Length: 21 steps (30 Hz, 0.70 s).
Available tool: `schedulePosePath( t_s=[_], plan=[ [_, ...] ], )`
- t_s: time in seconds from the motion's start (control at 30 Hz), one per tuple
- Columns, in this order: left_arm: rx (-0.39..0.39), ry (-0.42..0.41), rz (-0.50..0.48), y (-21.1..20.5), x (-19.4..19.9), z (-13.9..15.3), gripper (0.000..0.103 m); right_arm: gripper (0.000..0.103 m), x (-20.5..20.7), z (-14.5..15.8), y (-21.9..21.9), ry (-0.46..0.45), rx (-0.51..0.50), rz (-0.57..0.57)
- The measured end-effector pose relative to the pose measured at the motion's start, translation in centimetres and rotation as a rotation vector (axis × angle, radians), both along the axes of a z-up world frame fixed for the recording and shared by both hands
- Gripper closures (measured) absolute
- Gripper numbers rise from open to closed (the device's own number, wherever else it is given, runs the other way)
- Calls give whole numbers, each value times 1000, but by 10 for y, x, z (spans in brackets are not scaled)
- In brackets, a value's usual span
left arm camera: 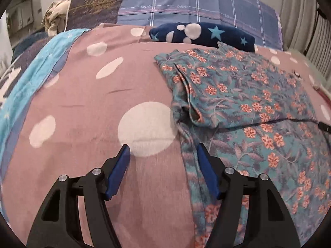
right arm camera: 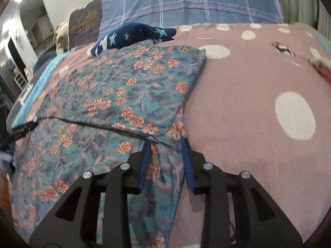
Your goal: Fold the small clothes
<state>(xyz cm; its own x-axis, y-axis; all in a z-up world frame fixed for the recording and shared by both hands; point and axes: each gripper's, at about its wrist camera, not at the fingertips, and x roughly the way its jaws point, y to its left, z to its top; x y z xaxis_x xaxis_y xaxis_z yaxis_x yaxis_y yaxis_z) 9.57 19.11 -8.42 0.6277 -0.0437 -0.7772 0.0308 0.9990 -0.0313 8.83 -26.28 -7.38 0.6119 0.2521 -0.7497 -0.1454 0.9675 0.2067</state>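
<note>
1. Garment (left arm camera: pixel 238 95): a teal floral piece, folded over on itself, lying flat on the bedspread. We see its folded edge running across the middle in both views, with a lower layer spreading toward the cameras.
2. Bedspread (left arm camera: pixel 86 107): mauve with white dots, bearing everything else listed here.
3. Left gripper (left arm camera: pixel 163 150): fingers spread wide, nothing between the pads. One finger (left arm camera: pixel 119 171) hangs over bare bedspread, the other over the garment's left edge. We cannot tell whether either tip touches the cloth.
4. Right gripper (right arm camera: pixel 165 144): fingers partly apart, with a gathered fold at the garment's right corner lying between them. The left pad (right arm camera: pixel 144 165) sits against the bunched cloth; the right pad shows a slim gap, so we count no firm pinch.
5. Blanket (left arm camera: pixel 202 34): navy fleece with stars and white spots, bunched at the garment's far edge, touching it.
6. Pillow (left arm camera: pixel 196 2): blue plaid, beyond the blanket at the head of the bed.
7. Cable (left arm camera: pixel 322 125): a dark lead crossing the garment near the right edge of the left view.
</note>
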Motion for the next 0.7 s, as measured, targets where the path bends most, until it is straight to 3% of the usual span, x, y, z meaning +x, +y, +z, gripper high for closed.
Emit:
schedulePosePath(
  t_s=[0.33,0.53,0.7],
  plan=[
    [-96,11,-33,5,-45,3,36,59,-37,1,-4,-7,0,-21],
    [-155,15,-108,9,-95,-3,36,58,-71,-2,-15,0,38,-31],
    [-157,13,-163,8,-134,-5,36,58,-104,-6,-23,-2,71,-52]
  ],
)
